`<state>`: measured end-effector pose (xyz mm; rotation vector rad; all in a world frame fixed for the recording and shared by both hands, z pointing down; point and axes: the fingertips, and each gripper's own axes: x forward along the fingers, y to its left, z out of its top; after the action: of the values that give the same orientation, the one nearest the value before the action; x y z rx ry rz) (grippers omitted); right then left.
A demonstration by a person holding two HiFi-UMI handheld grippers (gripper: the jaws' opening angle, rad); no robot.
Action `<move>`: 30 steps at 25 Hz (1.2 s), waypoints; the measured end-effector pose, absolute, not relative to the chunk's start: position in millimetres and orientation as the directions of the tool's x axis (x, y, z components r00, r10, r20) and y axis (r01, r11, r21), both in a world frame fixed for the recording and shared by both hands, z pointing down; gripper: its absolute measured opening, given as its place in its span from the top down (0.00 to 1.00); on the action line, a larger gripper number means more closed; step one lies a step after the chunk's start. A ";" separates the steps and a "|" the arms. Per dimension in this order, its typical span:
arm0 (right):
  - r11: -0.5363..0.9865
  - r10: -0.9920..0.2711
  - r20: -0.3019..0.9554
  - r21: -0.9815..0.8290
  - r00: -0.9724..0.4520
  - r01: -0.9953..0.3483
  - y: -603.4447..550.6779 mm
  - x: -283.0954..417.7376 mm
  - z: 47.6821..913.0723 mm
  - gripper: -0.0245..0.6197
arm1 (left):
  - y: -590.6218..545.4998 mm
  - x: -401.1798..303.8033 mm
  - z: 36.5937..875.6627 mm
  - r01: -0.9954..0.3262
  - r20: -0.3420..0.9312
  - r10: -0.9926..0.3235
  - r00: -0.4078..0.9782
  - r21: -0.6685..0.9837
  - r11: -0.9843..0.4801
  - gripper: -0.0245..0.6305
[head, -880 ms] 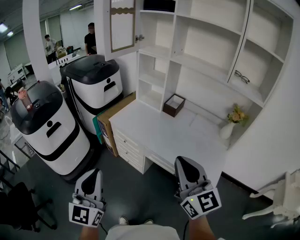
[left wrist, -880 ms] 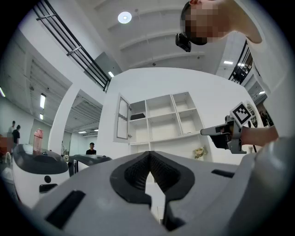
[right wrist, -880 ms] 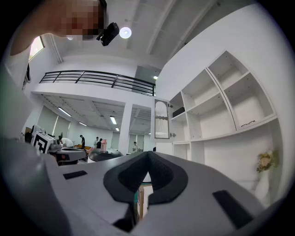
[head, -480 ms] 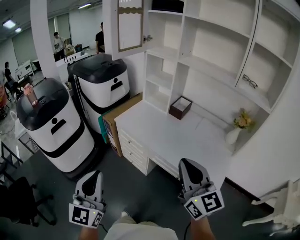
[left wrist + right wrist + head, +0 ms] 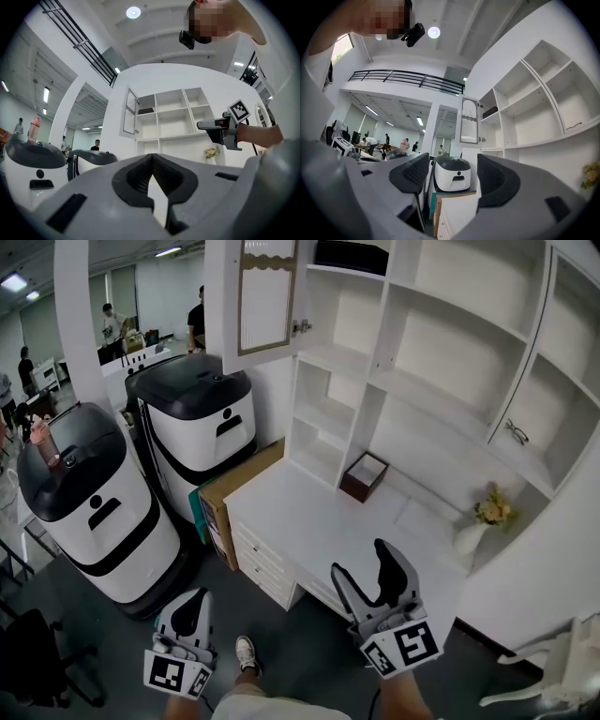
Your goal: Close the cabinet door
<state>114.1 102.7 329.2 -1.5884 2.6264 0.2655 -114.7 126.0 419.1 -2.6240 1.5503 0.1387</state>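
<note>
Two black-topped white machines (image 5: 98,507) stand at the left, with one cardboard box (image 5: 236,486) beside the white desk (image 5: 309,521). One cabinet door (image 5: 255,296), white-framed and glazed, hangs open at the shelves' upper left. Well below it, the left gripper (image 5: 187,604) has its jaws together, and the right gripper (image 5: 362,563) has its jaws apart with nothing between them.

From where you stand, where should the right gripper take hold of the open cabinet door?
Probably the small knob at the lower corner of the cabinet door, reaching up from the front with the right gripper open. It is the only part that sticks out; the panel is flat and wide.
</note>
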 end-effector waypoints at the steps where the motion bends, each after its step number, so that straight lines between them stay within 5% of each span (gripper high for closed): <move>1: 0.457 -0.871 -0.139 0.124 -0.471 -0.881 87.4 107.3 327.8 0.50 | 110.0 -117.3 419.9 -0.874 -0.126 -0.866 0.484 -0.028 -0.485 0.96; 14: 0.489 -0.849 -0.129 0.177 -0.513 -0.854 -152.5 -22.0 285.7 0.50 | -91.5 -185.2 410.1 -0.845 -0.149 -0.837 0.526 0.022 -0.535 0.96; 30: 0.353 -0.879 -0.223 0.290 -0.422 -0.889 -340.6 -92.2 227.1 0.48 | -183.1 -190.0 397.0 -0.850 -0.176 -0.836 0.519 -0.003 -0.527 0.96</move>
<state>-92.2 -340.6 227.1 -1.6733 2.5607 0.5782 -190.0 -183.1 397.0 -2.6604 1.4797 0.2340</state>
